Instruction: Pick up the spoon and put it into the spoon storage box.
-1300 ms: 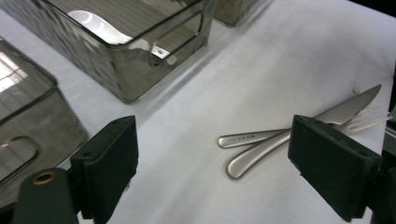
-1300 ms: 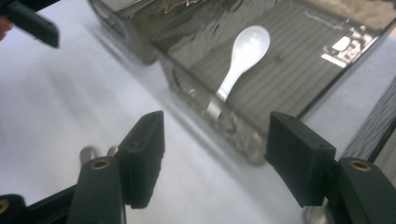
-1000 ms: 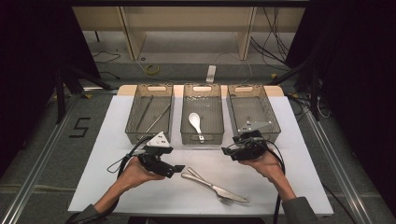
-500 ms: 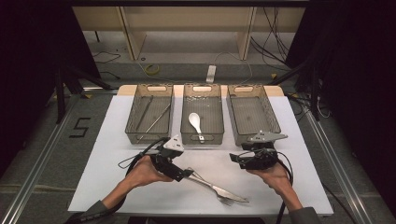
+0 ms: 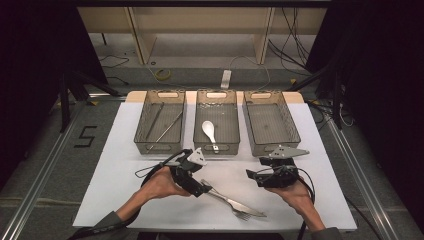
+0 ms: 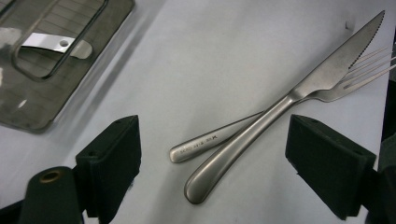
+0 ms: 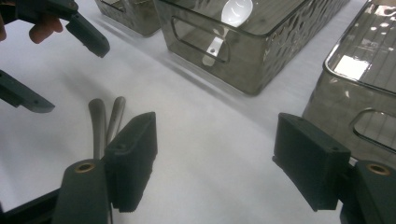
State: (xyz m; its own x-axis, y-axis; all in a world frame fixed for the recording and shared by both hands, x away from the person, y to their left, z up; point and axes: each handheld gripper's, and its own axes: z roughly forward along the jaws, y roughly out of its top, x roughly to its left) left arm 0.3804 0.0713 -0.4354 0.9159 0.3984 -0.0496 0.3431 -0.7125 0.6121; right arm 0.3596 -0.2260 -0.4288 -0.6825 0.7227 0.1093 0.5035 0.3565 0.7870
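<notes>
Steel on white: knife [image 6: 261,130] lying across fork [image 6: 224,135] on the table sheet [image 5: 125,165], handles side by side, tines peeking out from under the serrated blade. Left gripper [image 5: 202,189] down low at the handle ends, jaws spread wide to either side of both handles, pads clear of the metal, nothing grasped. Right gripper [image 5: 251,176] off to the side, well apart from the cutlery, jaws just been opening, bare sheet between them, holding nothing. Behind, three clear bins in a row; white spoon [image 5: 209,131] resting in the middle bin [image 5: 216,148], chopsticks [image 5: 165,125] in the left bin [image 5: 150,148].
</notes>
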